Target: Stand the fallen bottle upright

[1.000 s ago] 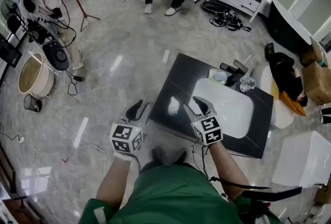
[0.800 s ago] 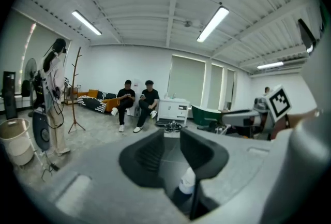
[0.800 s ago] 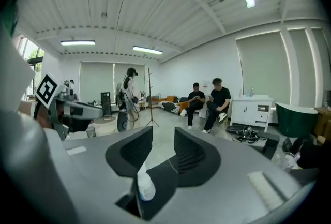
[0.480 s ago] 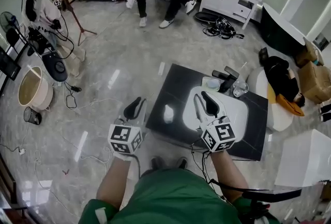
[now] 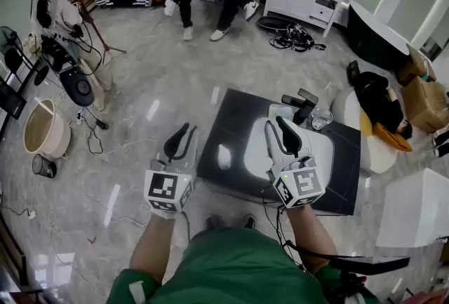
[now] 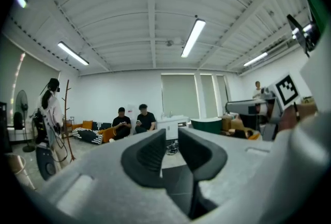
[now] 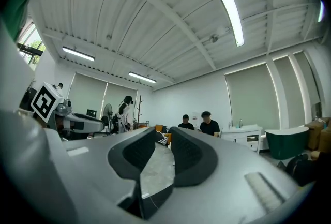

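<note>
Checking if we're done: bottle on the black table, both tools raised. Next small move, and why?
Probably just pull both tools back to rest. The bottle looks upright on the table, untouched. The left tool is empty; on the right tool the jaws have just been closing, nothing between them.

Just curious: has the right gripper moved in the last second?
Yes. The right gripper rose from beside the bottle, now over the white tray; jaws just closing, empty.
</note>
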A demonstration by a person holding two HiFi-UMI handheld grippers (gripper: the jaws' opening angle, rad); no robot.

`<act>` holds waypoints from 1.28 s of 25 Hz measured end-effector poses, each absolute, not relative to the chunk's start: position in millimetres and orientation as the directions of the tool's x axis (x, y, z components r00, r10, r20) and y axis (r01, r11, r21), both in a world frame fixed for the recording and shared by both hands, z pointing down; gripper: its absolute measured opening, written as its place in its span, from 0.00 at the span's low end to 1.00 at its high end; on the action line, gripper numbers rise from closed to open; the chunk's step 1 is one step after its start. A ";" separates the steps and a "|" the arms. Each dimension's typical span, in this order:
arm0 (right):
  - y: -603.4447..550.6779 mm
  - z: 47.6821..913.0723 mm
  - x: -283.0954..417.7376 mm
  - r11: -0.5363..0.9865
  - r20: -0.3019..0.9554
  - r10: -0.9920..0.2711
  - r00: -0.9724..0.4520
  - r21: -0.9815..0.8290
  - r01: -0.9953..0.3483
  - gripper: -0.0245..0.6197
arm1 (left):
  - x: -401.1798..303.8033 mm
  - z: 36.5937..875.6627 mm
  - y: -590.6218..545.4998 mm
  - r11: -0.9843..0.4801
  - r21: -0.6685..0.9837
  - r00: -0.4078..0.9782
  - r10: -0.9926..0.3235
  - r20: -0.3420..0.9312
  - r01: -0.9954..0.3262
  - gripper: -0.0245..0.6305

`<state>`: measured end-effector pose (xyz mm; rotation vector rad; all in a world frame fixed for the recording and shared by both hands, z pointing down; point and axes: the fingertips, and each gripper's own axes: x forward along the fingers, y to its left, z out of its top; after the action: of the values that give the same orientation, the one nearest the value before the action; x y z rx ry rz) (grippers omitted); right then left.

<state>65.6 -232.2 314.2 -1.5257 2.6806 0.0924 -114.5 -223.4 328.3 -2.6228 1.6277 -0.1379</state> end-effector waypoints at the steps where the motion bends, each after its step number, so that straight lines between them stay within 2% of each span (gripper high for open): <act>1: -232.6 310.8 66.3 0.509 -0.087 -0.856 -0.510 0.033 -0.860 0.18 | -112.7 325.5 -224.4 -0.447 -0.094 0.444 -0.895 0.043 -0.890 0.14; 32: -237.8 320.8 76.4 0.480 -0.058 -0.874 -0.483 0.051 -0.876 0.18 | -110.2 330.2 -238.5 -0.456 -0.041 0.455 -0.890 0.032 -0.889 0.13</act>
<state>76.4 -237.8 320.8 -1.5853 2.6825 0.1148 -110.2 -238.5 330.2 -2.6635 1.6291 -0.0767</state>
